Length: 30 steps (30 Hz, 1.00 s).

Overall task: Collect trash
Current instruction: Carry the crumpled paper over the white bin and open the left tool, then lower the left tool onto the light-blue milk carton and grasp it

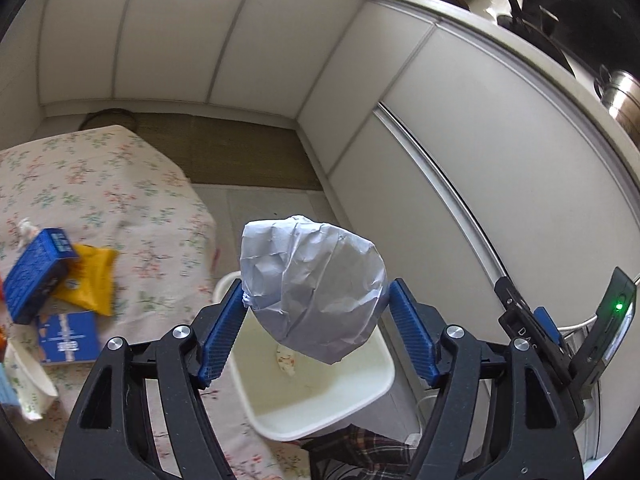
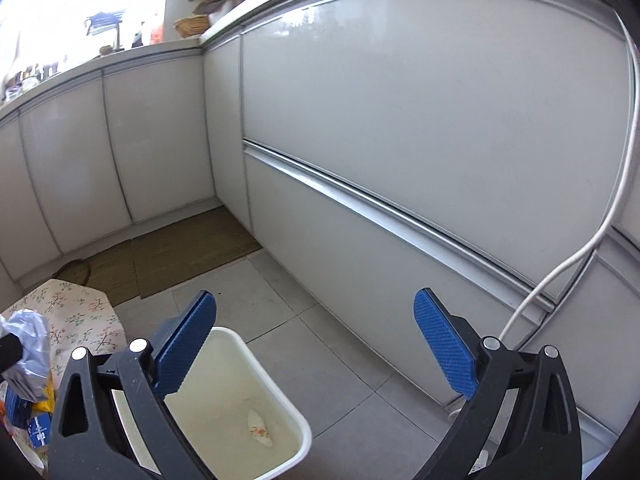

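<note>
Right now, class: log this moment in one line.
left claw: shut on crumpled white paper ball | over white plastic bin | right claw: open, empty

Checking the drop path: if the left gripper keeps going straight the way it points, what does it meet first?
Probably the white bin: the left gripper, shut on the crumpled paper ball, points down over its opening. Depth is unclear.

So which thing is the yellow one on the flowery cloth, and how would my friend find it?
Start at the table with the flowery cloth, left of the white bin. Near its edge lies a small heap of trash. The yellow packet is a flat, crinkly pouch tucked partly under a dark blue box, and it is the only yellow thing among blue boxes.
</note>
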Available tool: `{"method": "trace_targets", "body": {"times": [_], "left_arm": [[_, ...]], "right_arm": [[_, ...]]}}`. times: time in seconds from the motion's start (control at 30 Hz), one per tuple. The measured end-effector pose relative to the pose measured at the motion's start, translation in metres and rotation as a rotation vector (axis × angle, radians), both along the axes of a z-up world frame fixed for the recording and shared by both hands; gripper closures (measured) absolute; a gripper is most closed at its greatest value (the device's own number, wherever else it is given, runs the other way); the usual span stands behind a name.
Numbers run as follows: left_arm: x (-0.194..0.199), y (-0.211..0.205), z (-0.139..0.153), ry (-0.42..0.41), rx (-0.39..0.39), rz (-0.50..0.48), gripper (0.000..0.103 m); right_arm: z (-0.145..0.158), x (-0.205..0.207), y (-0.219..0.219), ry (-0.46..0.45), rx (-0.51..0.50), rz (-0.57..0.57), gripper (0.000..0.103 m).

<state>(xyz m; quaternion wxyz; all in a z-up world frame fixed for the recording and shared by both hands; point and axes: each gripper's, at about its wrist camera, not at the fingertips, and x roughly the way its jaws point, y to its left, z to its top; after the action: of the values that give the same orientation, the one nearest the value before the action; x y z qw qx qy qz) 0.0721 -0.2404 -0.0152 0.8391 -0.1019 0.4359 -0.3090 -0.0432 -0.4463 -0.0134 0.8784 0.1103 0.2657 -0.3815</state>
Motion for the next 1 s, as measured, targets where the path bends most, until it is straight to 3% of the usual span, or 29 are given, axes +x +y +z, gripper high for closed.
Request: {"method": "trace_targets", "body": {"times": [0.2, 0.5, 0.63, 1.0], "left_arm": [[0.000, -0.031, -0.014, 0.016, 0.024, -0.032, 0.021], [-0.002, -0.016, -0.015, -0.091, 0.149, 0.054, 0.008], [-0.001, -0.002, -0.012, -0.152, 0.222, 0.107, 0.007], [-0.005, 0.051, -0.018, -0.209, 0.370, 0.197, 0.007]], "right_arm": [[0.000, -0.006, -0.009, -0.002, -0.014, -0.033, 0.007], [0.000, -0.004, 0.003, 0.005, -0.048, 0.003, 0.007], [0.000, 0.006, 0.020, 0.025, -0.072, 0.050, 0.007], [-0.002, 0.042, 0.086, 0.071, -0.155, 0.208, 0.007]]}}
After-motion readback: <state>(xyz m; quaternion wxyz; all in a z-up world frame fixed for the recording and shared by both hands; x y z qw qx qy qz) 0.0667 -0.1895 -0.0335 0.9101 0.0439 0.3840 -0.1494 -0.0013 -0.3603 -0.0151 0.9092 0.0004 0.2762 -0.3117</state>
